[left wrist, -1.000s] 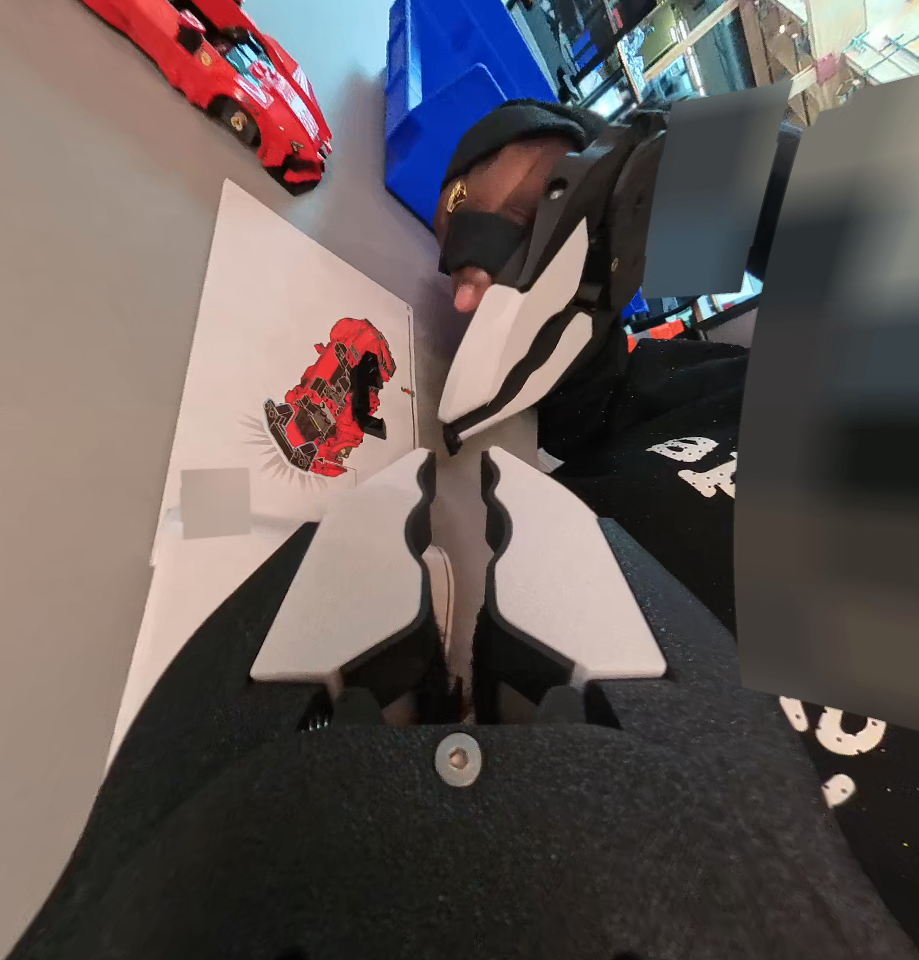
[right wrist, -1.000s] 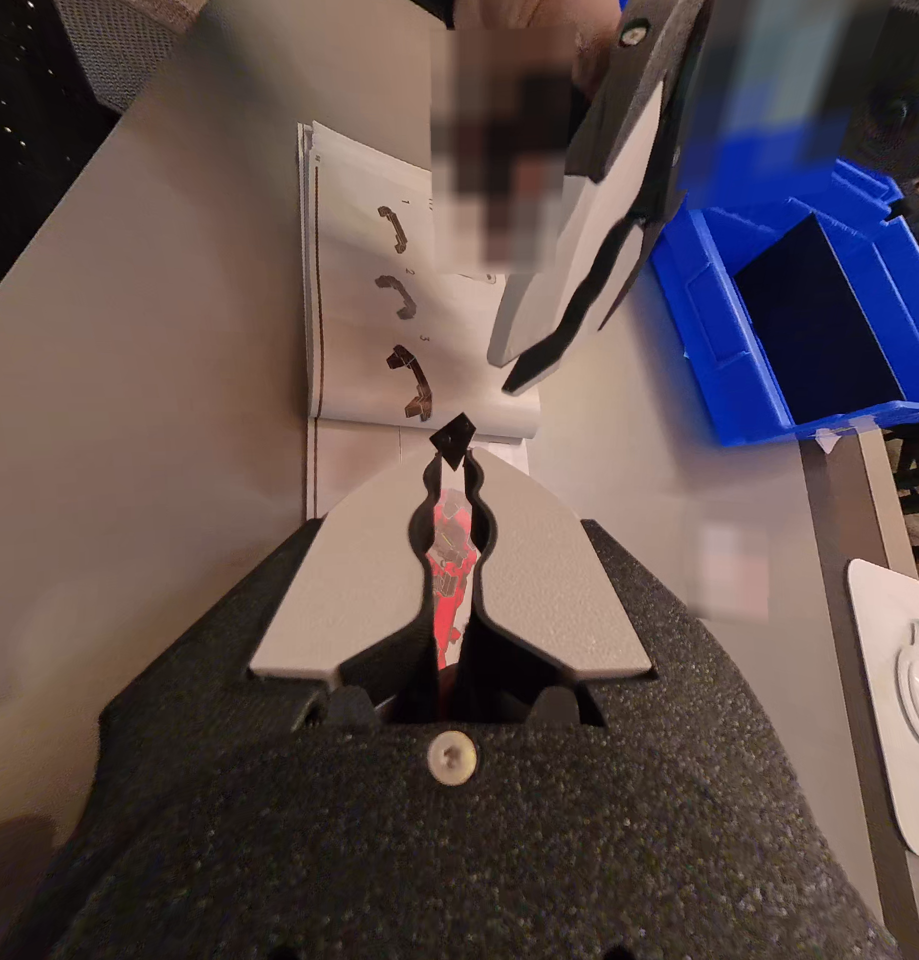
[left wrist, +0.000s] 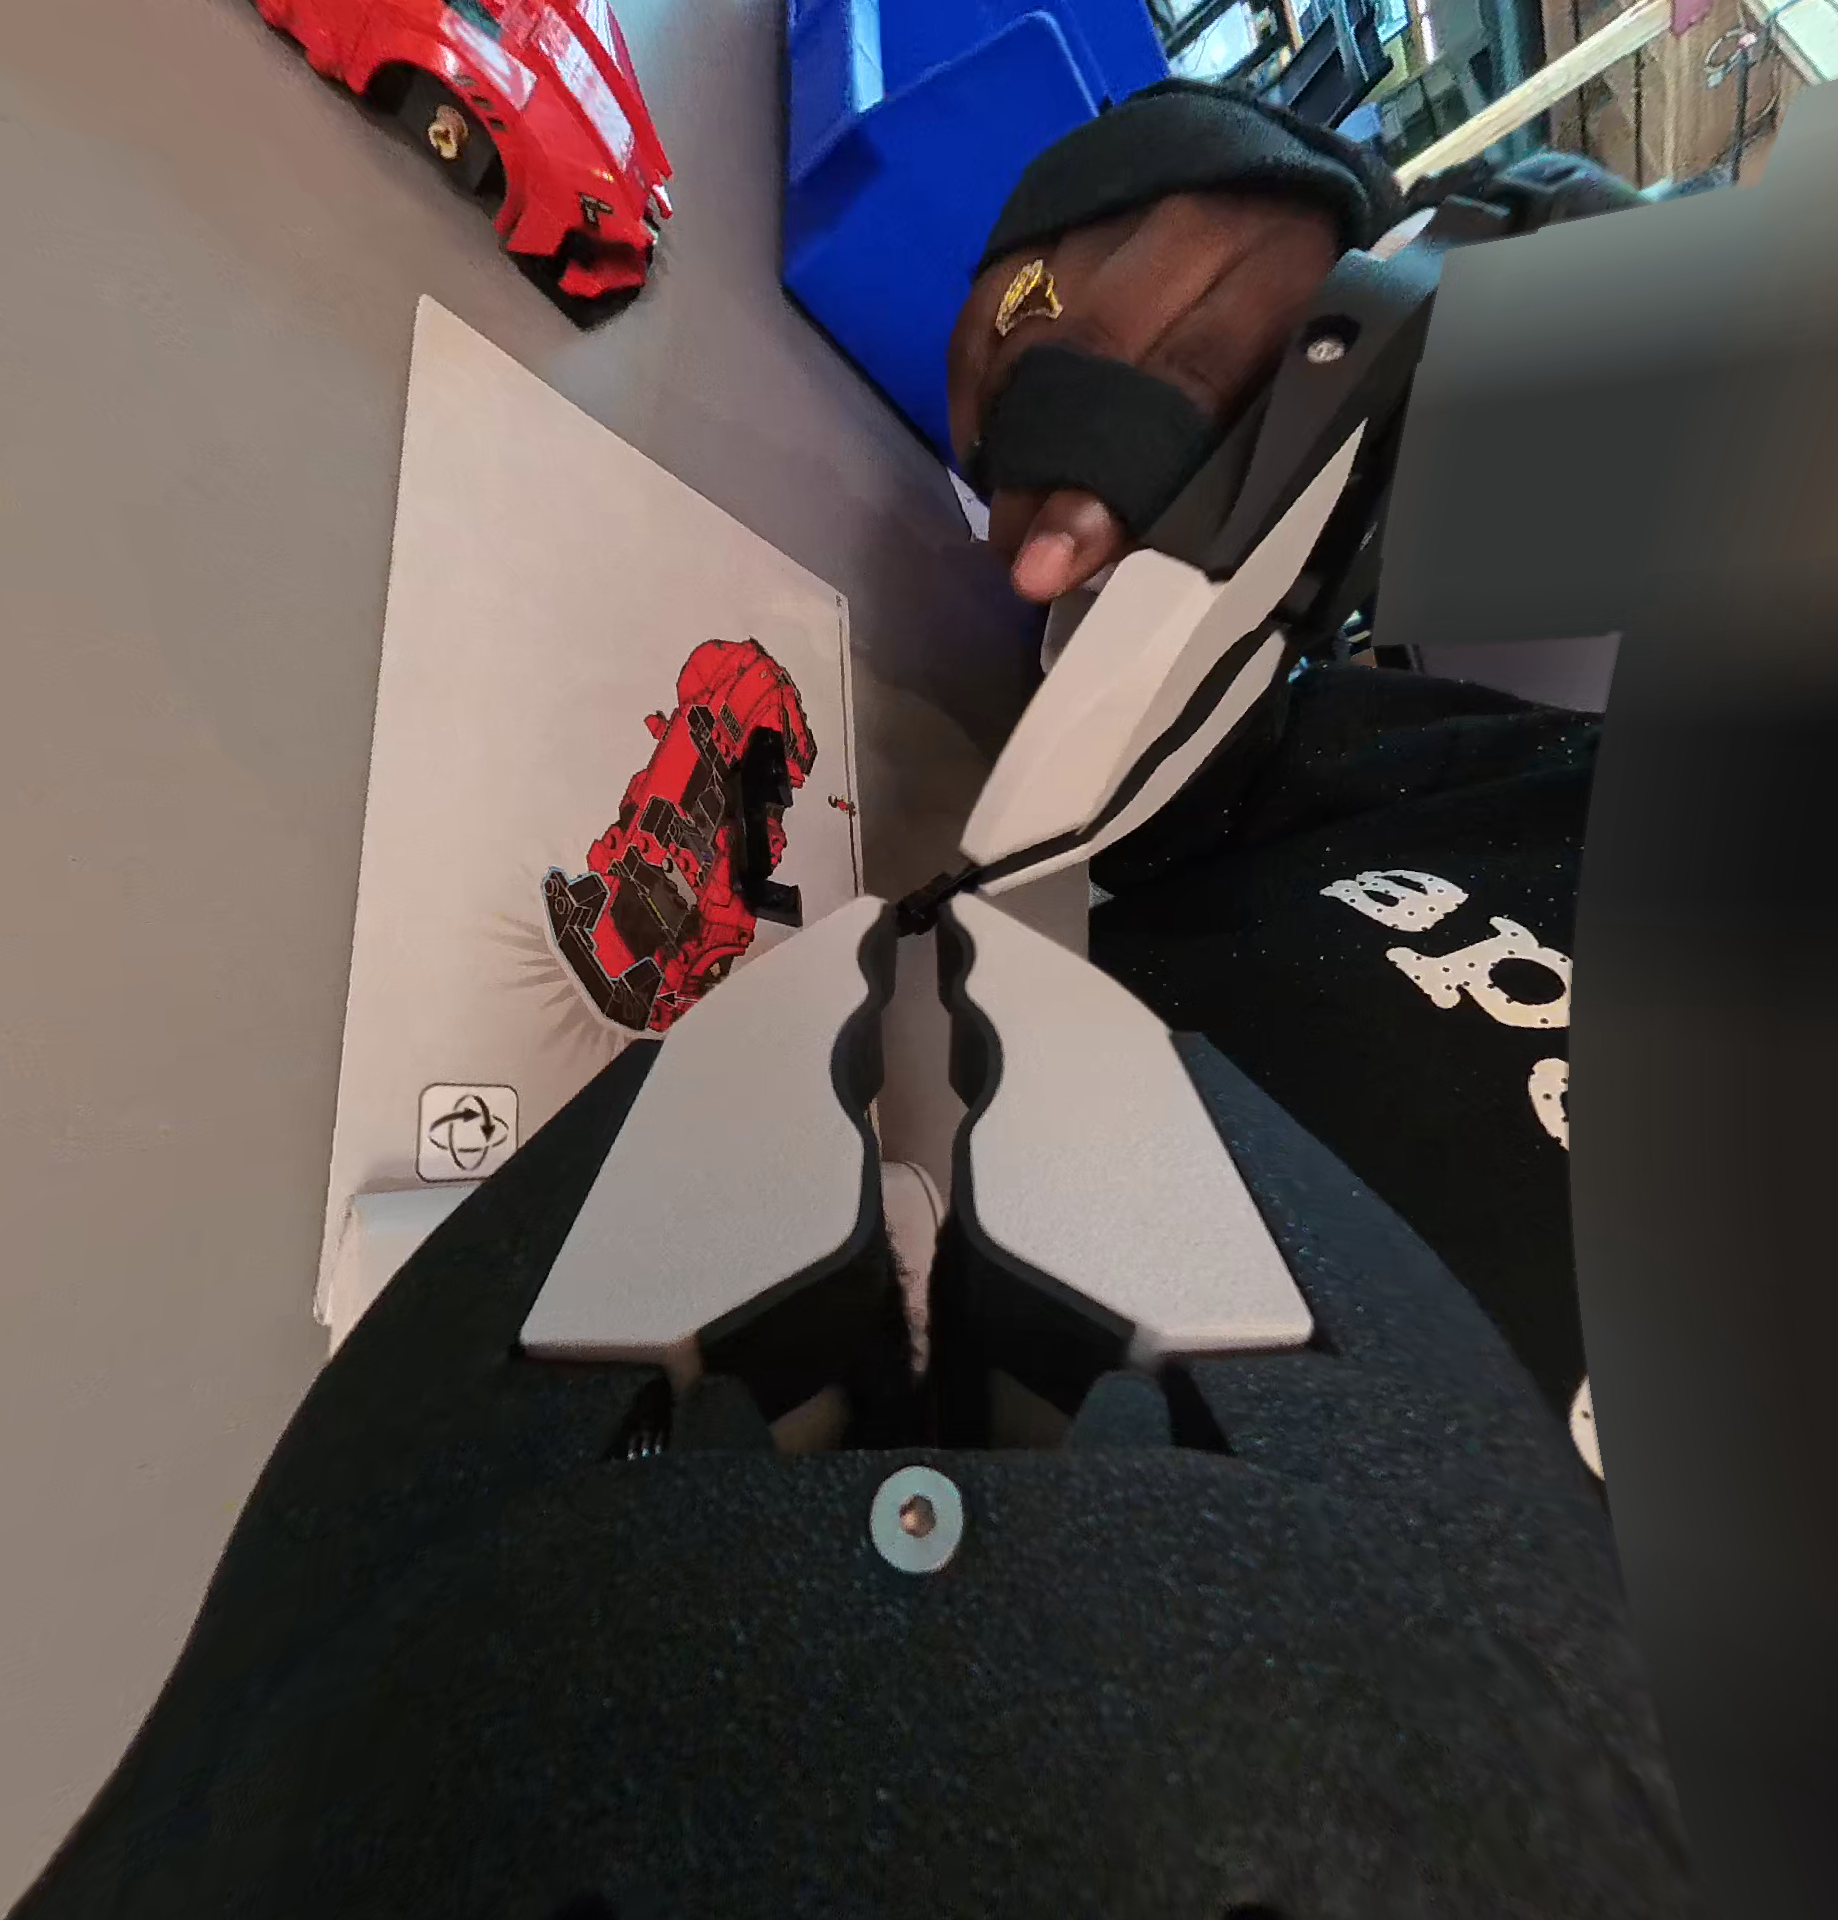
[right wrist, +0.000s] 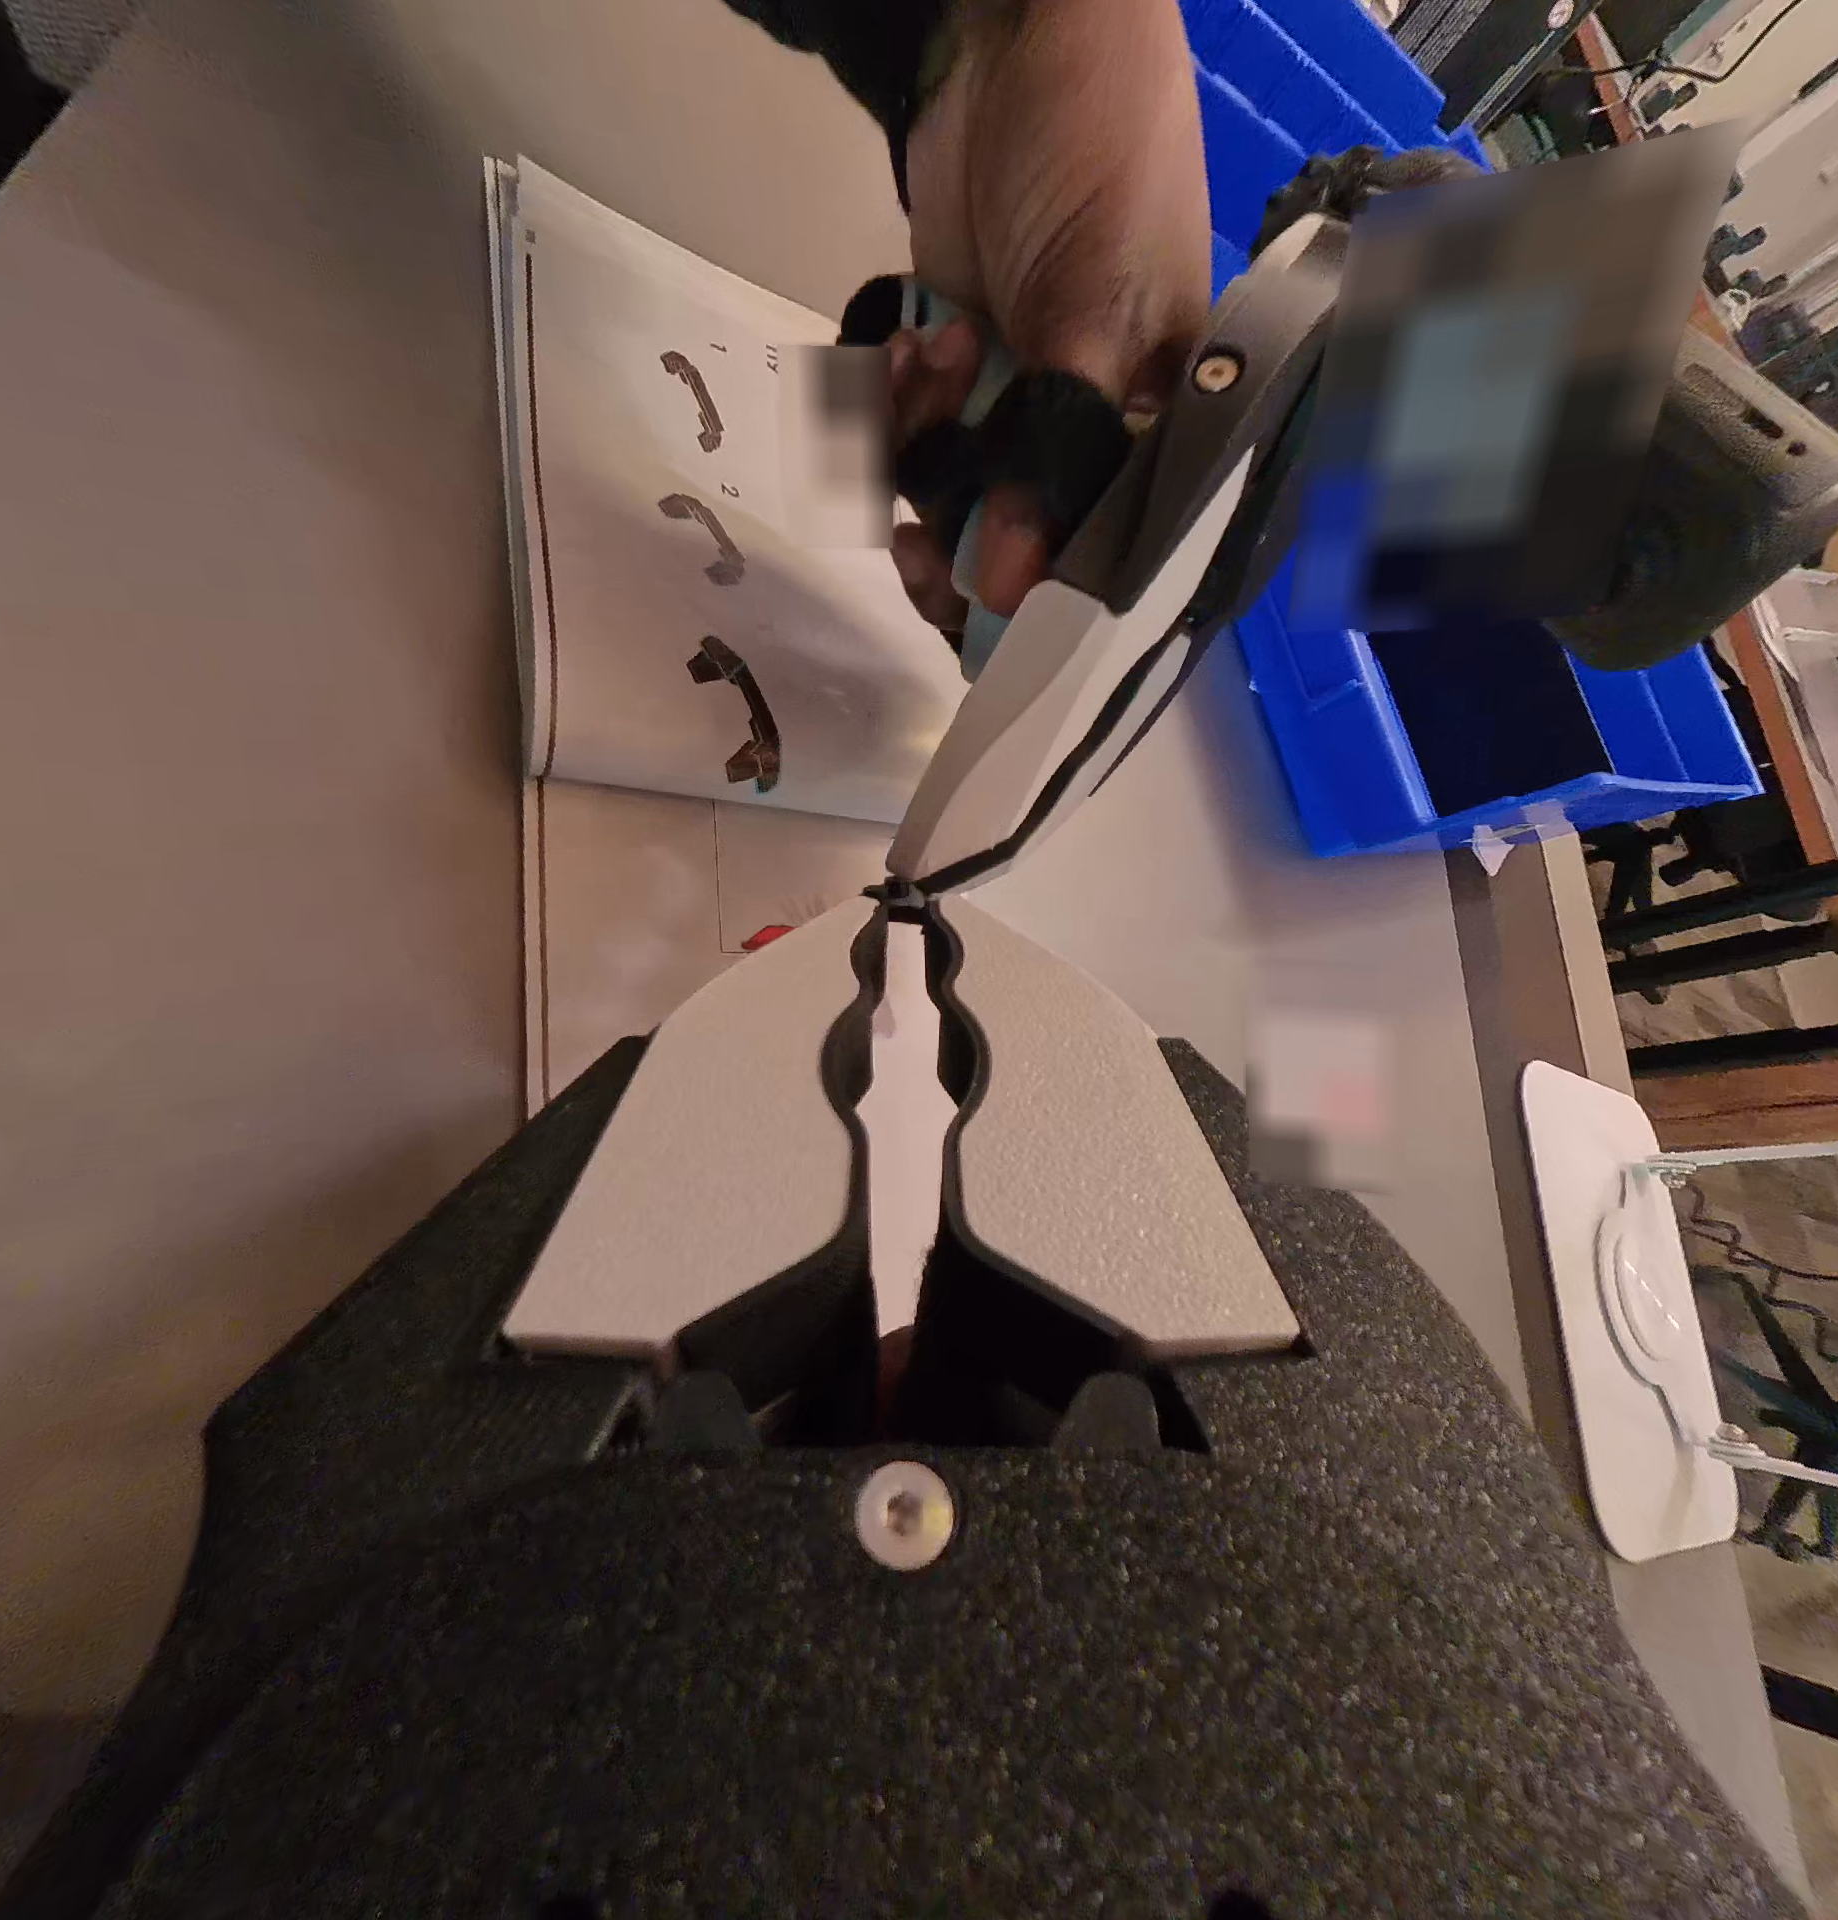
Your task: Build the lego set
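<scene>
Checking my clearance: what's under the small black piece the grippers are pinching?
Under the small black piece lies the open instruction booklet on the grey table. The page directly beneath is hidden by both grippers' fingers.

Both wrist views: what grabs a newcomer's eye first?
The two tools meet tip to tip above the open instruction booklet, with a tiny black piece pinched where they meet. Next is the red toy car at the table's far edge, beside blue bins.
</scene>
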